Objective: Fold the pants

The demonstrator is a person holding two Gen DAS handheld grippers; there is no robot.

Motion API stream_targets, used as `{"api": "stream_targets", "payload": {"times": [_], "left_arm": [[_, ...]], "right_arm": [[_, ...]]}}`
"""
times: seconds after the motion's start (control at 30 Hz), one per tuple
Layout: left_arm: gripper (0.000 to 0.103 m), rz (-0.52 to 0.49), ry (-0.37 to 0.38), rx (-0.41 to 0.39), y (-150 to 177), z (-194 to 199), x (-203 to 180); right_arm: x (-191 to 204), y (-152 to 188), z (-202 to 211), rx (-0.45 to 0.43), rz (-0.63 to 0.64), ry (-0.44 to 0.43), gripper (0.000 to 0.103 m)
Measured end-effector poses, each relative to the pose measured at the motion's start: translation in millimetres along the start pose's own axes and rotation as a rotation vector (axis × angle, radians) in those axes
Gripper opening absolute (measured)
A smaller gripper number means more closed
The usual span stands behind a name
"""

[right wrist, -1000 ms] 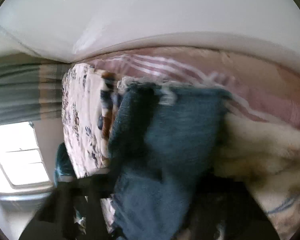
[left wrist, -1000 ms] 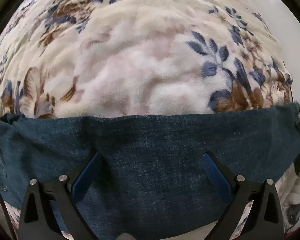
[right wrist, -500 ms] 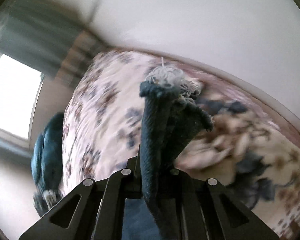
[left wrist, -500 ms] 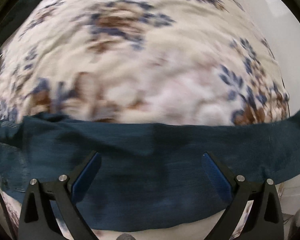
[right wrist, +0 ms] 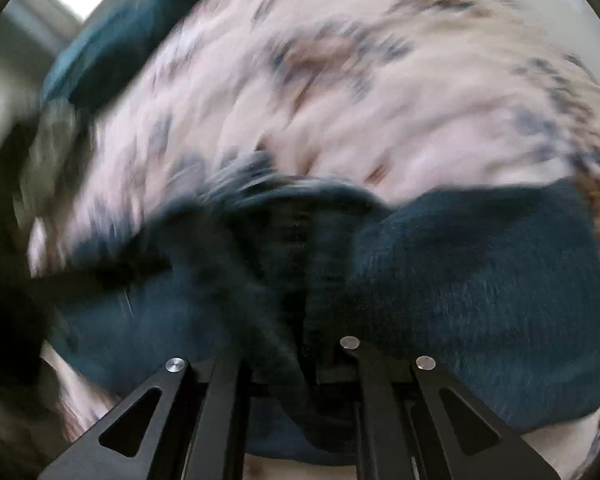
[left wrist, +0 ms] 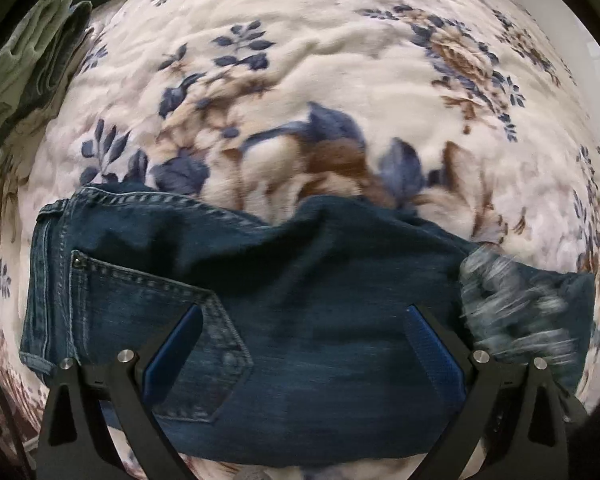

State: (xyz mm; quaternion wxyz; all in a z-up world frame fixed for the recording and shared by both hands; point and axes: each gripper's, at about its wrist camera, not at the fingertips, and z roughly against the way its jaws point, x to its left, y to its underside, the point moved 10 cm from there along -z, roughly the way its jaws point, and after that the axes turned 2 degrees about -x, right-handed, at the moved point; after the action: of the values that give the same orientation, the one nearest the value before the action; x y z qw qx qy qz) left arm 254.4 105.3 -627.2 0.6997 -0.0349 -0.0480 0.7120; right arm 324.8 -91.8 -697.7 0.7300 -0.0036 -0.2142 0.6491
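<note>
Pants: we see the dark blue denim pants [left wrist: 300, 312] lying on the floral blanket [left wrist: 320, 80] of the bed, waistband and stitched back pocket [left wrist: 188, 320] toward the left of the left wrist view, a frayed pale hem [left wrist: 512, 304] folded over onto the right side.

Left tongs: our left tongs [left wrist: 300, 352] point down over the pants with the jaws spread wide; the blue pads [left wrist: 172, 352] stand well apart and we see nothing pinched between them, only denim lying below.

Right tongs: our right tongs [right wrist: 296, 360] have their jaws nearly together and opening slightly, with a bunched ridge of the pants [right wrist: 460, 300] running up between the fingers; the picture is heavily blurred, yet the cloth looks gripped there.

Blanket: cream plush with blue and brown flowers, rumpled, covering most of both views [right wrist: 340, 100].

Other cloth: we see a folded olive-green fabric [left wrist: 24, 68] at the upper left edge of the left wrist view, apart from the pants; in the right wrist view a dark teal mass [right wrist: 112, 52] sits at the far upper left, too blurred for us to tell what it is.
</note>
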Motion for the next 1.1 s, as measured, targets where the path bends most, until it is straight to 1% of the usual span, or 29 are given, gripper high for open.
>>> {"api": "stream_targets", "payload": {"times": [0.03,0.07,0.1,0.13,0.2,0.23,0.27,0.3,0.4,0.43,0.5,0.53,0.57,0.6,0.63,0.67,0.7,0.73,0.77,0.8,0.87,0.93,0.97,1.03,1.1], "left_arm": [[0.103,-0.003,0.014,0.003,2,0,2],[0.103,-0.002,0.033,0.008,5,2,4],[0.103,0.002,0.057,0.013,8,5,4],[0.103,0.008,0.081,0.02,14,11,8],[0.103,0.028,0.139,0.038,20,19,1],[0.103,0.043,0.17,0.049,23,25,-5],[0.103,0.068,0.223,0.058,27,32,-13],[0.103,0.087,0.257,0.066,27,41,-21],[0.103,0.13,0.346,0.091,29,61,-41],[0.103,0.133,0.353,0.098,26,59,-51],[0.103,0.117,0.338,0.116,24,46,-70],[0.103,0.108,0.317,0.132,22,34,-77],[0.102,0.097,0.304,0.156,26,24,-82],[0.093,0.09,0.312,0.186,30,12,-89],[0.083,0.091,0.32,0.208,33,4,-94],[0.054,0.087,0.321,0.221,36,-3,-99],[0.037,0.069,0.293,0.218,38,-6,-99],[0.033,0.036,0.251,0.2,41,-7,-97],[0.025,0.018,0.237,0.184,43,-4,-94],[0.022,0.002,0.214,0.166,48,0,-87],[0.021,-0.042,0.145,0.147,56,-1,-69],[0.019,-0.016,0.114,0.162,65,-7,-46],[0.019,0.035,0.138,0.184,69,-9,-38],[0.019,0.112,0.179,0.198,68,-7,-32],[0.02,0.148,0.22,0.207,64,0,-33]], "right_arm": [[1,10,-8,0.039,0.001,0.021,0.015],[-2,12,-8,0.049,-0.022,0.015,0.017],[-5,12,-4,0.053,-0.058,-0.025,0.025],[-9,13,3,0.07,-0.11,-0.085,0.034],[-20,10,23,0.074,-0.202,-0.183,0.089],[-29,7,41,0.054,-0.247,-0.231,0.092],[-34,3,54,0.044,-0.269,-0.245,0.092],[-40,1,67,0.033,-0.291,-0.252,0.092],[-78,-6,107,-0.025,-0.392,-0.254,0.092],[-89,-9,117,-0.046,-0.423,-0.256,0.092],[-117,-11,128,-0.056,-0.468,-0.197,0.092],[-132,-9,128,-0.052,-0.482,-0.155,0.092],[-150,-6,125,-0.031,-0.5,-0.084,0.092],[-162,-3,120,-0.014,-0.523,-0.044,0.092],[-174,-1,116,-0.007,-0.553,-0.038,0.092],[-185,1,109,0.001,-0.584,-0.034,0.09],[-194,4,105,0.011,-0.605,-0.024,0.09],[-201,7,99,0.03,-0.617,-0.023,0.09],[-203,8,95,0.044,-0.62,-0.016,0.09],[-207,10,91,0.057,-0.621,-0.004,0.09],[-210,12,81,0.09,-0.599,0.013,0.09],[-213,17,74,0.124,-0.575,0.041,0.09],[-213,19,66,0.147,-0.56,0.053,0.09],[-214,27,58,0.182,-0.552,0.058,0.09],[-213,27,54,0.196,-0.559,0.058,0.09]]}}
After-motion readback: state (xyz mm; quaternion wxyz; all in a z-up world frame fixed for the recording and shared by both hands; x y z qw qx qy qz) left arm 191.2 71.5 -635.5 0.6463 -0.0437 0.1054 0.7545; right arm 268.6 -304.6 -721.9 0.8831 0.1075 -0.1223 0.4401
